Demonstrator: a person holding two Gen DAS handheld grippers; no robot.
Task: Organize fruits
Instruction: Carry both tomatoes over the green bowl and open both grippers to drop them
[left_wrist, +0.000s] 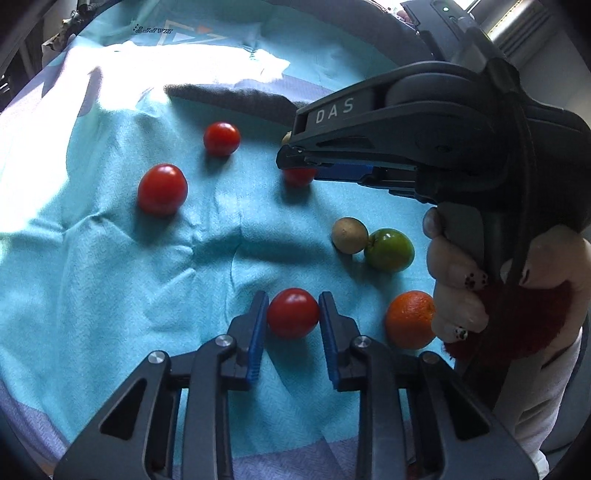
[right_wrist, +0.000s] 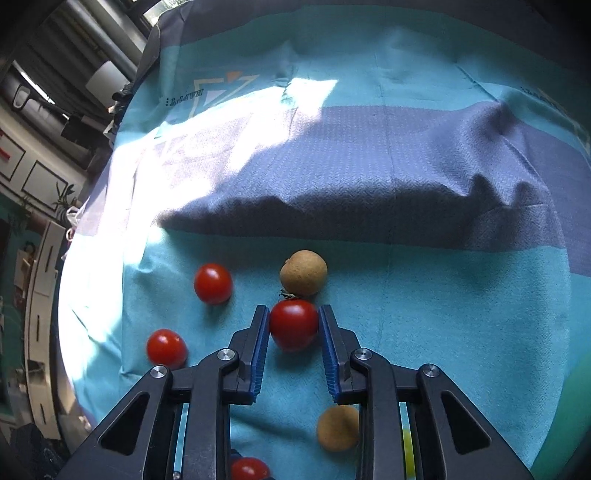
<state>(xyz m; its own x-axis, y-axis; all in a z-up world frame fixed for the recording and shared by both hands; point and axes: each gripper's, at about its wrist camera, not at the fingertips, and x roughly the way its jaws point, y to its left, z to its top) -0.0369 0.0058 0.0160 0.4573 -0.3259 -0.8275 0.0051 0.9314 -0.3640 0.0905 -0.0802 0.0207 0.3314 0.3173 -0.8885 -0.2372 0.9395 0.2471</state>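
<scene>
On the wrinkled turquoise cloth (left_wrist: 110, 258), we clamp our left gripper (left_wrist: 293, 314) and right gripper (right_wrist: 293, 325) each onto a round red tomato (left_wrist: 293, 314) (right_wrist: 293, 325) mid-cloth, presumably to sort them.

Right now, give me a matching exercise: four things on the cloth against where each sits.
1. orange
2. green fruit
3. tomato with a stem
4. stemless tomato

A. between the right hand-held gripper pads
B. touching a tan fruit
C. beside the person's fingers
D. between the left hand-held gripper pads

Pairs: 1-C, 2-B, 3-A, 4-D
</scene>
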